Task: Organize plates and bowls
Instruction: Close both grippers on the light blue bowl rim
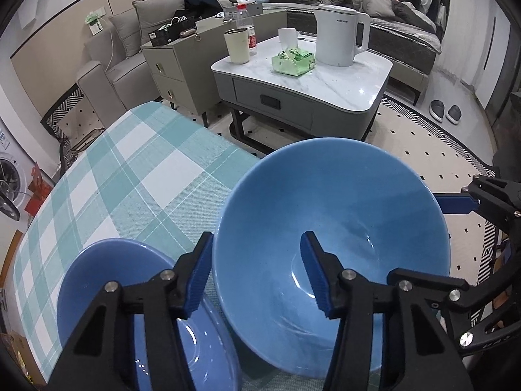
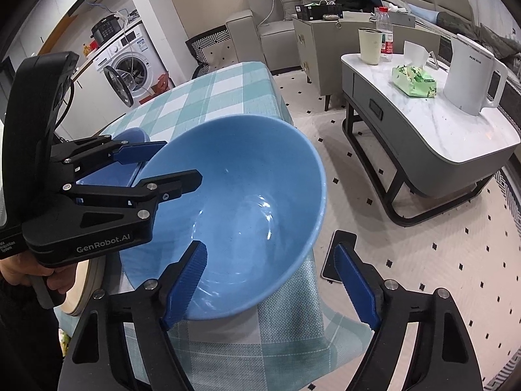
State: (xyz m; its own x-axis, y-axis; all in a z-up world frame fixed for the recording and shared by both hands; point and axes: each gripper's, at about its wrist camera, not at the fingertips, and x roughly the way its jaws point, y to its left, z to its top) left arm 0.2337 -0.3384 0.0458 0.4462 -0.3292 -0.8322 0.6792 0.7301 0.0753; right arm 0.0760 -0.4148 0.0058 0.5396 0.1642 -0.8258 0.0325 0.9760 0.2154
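A large blue bowl (image 1: 342, 202) stands at the corner of the checked table (image 1: 140, 169). A smaller blue bowl (image 1: 130, 277) sits just left of it. My left gripper (image 1: 256, 237) is open and straddles the large bowl's near-left rim, one pad outside and one inside, with a gap at the inner pad. My right gripper (image 2: 269, 247) is open around the large bowl's (image 2: 234, 202) near-right rim, with its left finger inside and its right finger outside, clear of the wall. The right wrist view shows the left gripper (image 2: 180, 160) over the far-left rim.
The bowl juts past the table's corner above the dotted floor. A phone (image 2: 335, 254) lies on the floor below. A marble coffee table (image 1: 325, 78) carries a white kettle (image 1: 338, 36), a tissue pack, a cup and a bottle. Sofa and cabinet stand behind.
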